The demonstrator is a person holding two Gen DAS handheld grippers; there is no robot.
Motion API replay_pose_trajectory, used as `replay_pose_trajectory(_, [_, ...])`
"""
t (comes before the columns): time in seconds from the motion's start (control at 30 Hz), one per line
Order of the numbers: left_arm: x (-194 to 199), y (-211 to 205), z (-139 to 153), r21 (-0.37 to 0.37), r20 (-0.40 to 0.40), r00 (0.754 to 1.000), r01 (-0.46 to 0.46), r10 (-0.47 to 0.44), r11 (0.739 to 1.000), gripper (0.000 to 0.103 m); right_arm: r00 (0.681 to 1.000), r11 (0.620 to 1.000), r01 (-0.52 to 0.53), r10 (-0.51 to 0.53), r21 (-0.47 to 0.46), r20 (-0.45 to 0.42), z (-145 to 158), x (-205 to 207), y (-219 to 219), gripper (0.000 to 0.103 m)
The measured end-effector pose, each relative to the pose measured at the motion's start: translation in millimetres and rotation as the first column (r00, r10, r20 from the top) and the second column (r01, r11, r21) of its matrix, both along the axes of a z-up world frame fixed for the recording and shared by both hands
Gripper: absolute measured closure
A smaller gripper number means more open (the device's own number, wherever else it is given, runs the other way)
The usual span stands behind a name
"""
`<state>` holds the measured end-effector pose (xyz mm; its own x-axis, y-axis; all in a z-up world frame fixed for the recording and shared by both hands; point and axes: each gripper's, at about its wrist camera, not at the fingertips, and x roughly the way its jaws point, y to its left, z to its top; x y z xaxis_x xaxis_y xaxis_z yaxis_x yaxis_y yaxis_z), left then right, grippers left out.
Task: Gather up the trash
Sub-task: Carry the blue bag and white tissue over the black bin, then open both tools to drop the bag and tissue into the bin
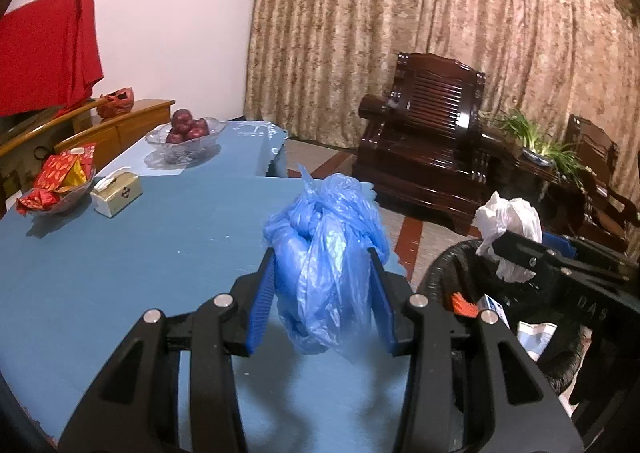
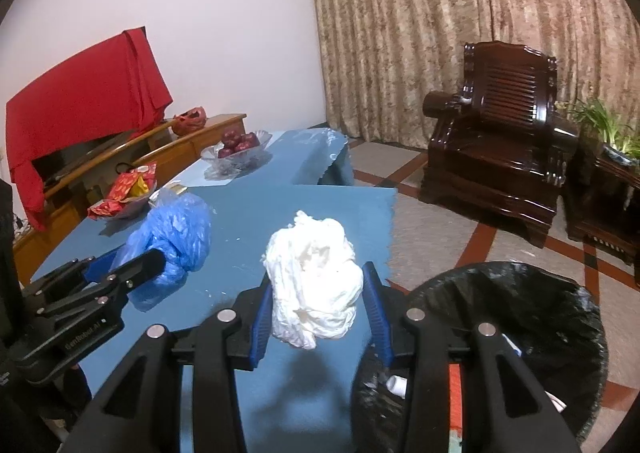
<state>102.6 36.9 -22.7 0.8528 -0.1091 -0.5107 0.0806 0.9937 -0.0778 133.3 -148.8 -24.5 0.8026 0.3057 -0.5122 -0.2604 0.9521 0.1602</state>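
My left gripper (image 1: 322,269) is shut on a crumpled blue plastic bag (image 1: 328,253) and holds it above the blue table (image 1: 120,253) near its right edge. My right gripper (image 2: 318,285) is shut on a crumpled white plastic bag (image 2: 314,277) held above the table edge, beside the bin. The bin (image 2: 520,317) with a black liner stands on the floor to the right, with some trash inside. In the left wrist view the right gripper (image 1: 516,249) holds the white bag (image 1: 508,225) over the bin (image 1: 448,277). The right wrist view shows the left gripper (image 2: 156,257) with the blue bag (image 2: 176,237).
On the table's far left are a glass dish of red packets (image 1: 60,181), a tissue box (image 1: 116,195) and a glass bowl of red apples (image 1: 186,133). A dark wooden armchair (image 1: 432,157), a potted plant (image 1: 540,145) and curtains stand beyond on the right.
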Motion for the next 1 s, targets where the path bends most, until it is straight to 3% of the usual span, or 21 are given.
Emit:
replay_pose_trajectory(0.5, [-4.7,-67.4,-8.0,0.003,-0.010,0.990,0.143,-0.143,0.990,0.060,0.984,0.984,0.177,-0.177,0.012,-0.004,-7.2,-30.3,-89.2,0.061])
replay_pose_trajectory(1.0, [17.0,-152.8,-23.6,0.007,-0.010,0.953,0.302,-0.302,0.953,0.060,0.949,0.949,0.313,-0.314,-0.031,-0.025,-19.7,-29.5,-166.5,0.061])
